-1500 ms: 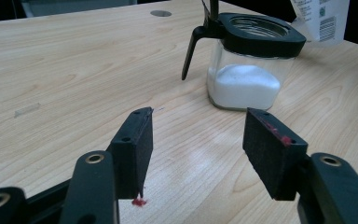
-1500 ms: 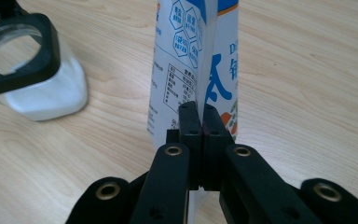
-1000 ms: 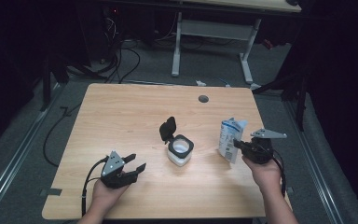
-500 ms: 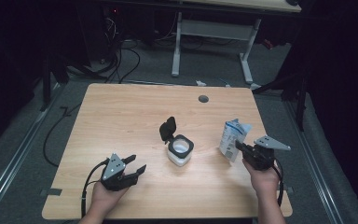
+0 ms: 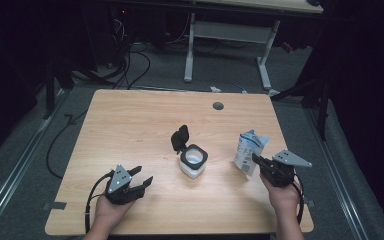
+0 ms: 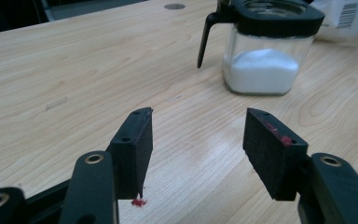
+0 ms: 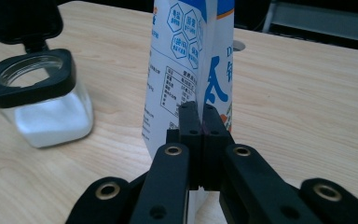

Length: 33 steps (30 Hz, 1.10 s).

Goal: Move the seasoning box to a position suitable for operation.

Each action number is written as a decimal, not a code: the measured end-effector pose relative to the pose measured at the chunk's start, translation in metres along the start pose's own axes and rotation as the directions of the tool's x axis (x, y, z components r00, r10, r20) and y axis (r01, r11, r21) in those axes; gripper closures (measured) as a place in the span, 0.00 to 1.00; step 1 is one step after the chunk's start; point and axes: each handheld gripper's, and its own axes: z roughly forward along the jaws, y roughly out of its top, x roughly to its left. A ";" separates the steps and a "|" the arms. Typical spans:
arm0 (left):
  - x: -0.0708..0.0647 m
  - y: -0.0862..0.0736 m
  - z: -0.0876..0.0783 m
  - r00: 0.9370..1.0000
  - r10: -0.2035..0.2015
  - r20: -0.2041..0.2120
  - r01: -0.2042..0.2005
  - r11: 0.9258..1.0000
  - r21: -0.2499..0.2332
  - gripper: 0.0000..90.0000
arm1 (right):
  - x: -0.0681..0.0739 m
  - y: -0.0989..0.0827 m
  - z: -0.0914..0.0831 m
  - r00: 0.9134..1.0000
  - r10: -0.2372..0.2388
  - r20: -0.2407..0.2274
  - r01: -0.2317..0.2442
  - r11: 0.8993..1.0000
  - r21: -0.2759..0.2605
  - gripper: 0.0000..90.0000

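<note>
A white-and-blue printed pouch [image 5: 249, 150] stands at the right of the wooden table [image 5: 130, 125]. My right gripper [image 5: 256, 161] is shut on its near edge; in the right gripper view the two jaws [image 7: 199, 109] pinch the pouch [image 7: 186, 60] at a fold. A square glass jar [image 5: 193, 161] of white powder stands mid-table, its black flip lid [image 5: 180, 137] hinged open and tilted back. My left gripper [image 5: 142, 176] rests near the front left, open, with nothing between its jaws [image 6: 196, 135]. The jar [image 6: 265, 60] stands well beyond them.
A round cable hole [image 5: 218, 105] sits near the table's far edge. Behind the table stand the white legs of another desk [image 5: 190, 50], with cables on the floor [image 5: 130, 60]. Bare wood lies between the left gripper and the jar.
The right hand has drawn back slightly toward the near edge, still holding the pouch. The left gripper and the jar have not moved.
</note>
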 end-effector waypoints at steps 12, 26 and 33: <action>0.002 -0.001 -0.001 1.000 -0.019 -0.002 0.019 1.000 -0.009 0.48 | -0.013 -0.004 0.003 0.999 0.021 0.047 -0.021 1.000 -0.007 1.00; 0.003 -0.002 -0.002 1.000 -0.022 -0.002 0.022 1.000 -0.007 0.48 | -0.031 -0.012 0.003 0.994 0.052 0.092 -0.050 0.999 -0.021 1.00; 0.003 -0.002 -0.002 1.000 -0.017 0.001 0.017 1.000 -0.007 0.48 | -0.028 -0.014 0.003 0.993 0.033 0.113 -0.033 0.999 -0.011 0.97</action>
